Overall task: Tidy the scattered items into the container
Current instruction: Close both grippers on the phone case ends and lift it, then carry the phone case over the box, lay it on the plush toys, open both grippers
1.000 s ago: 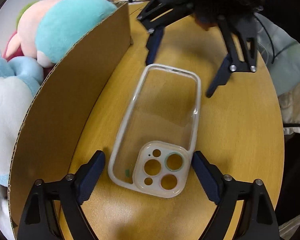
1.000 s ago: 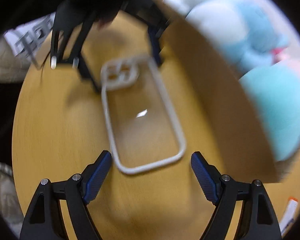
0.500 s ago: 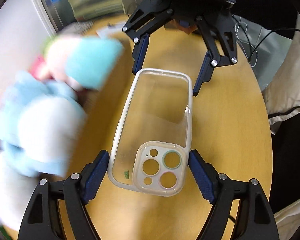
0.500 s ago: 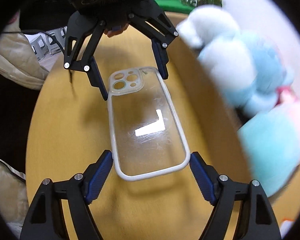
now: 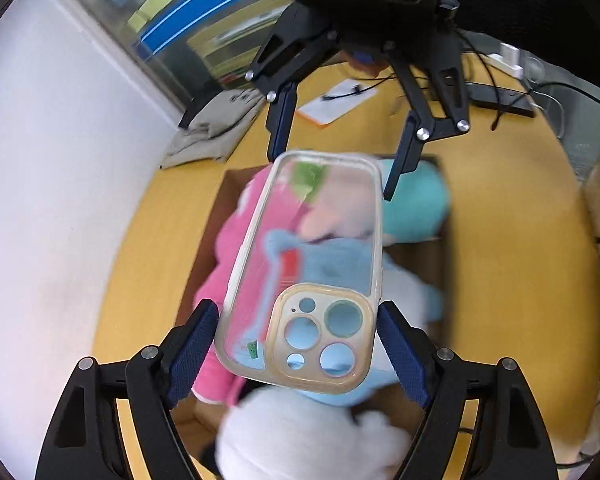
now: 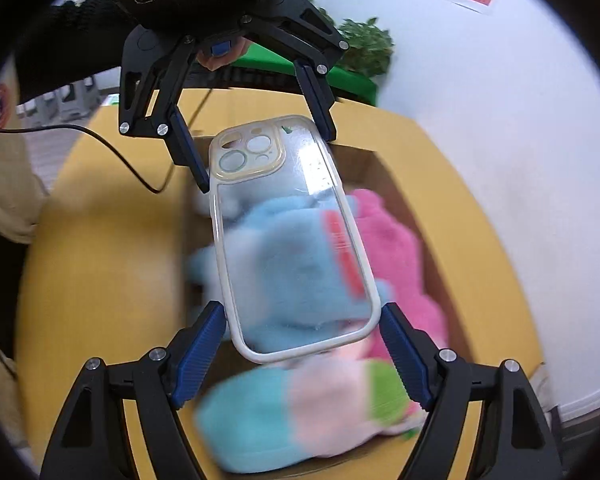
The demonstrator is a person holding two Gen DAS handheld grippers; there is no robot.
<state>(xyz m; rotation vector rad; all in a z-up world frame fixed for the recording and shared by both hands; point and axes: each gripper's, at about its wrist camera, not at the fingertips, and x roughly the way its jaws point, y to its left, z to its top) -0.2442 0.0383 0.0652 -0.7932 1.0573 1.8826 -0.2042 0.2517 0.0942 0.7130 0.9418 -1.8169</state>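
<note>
A clear phone case (image 5: pixel 308 272) with a beige camera frame is held in the air between both grippers, over an open cardboard box (image 5: pixel 432 256) full of plush toys (image 5: pixel 228 280). My left gripper (image 5: pixel 300 344) is shut on the case's camera end. My right gripper (image 6: pixel 304 344) is shut on the other end of the case (image 6: pixel 288 240). Each gripper shows opposite in the other's view: the right one (image 5: pixel 336 164) and the left one (image 6: pixel 256 152). The plush toys (image 6: pixel 388 248) are pink, blue, teal and white.
The box stands on a round yellow wooden table (image 5: pixel 520 264), next to a white wall (image 5: pixel 52 200). Papers (image 5: pixel 336 102), cables and a grey cloth (image 5: pixel 208 128) lie at the far side. A green plant box (image 6: pixel 340 68) stands behind the table.
Both grippers have lifted the phone case off the table and carried it sideways over the cardboard box. The plush toys now lie directly beneath it.
</note>
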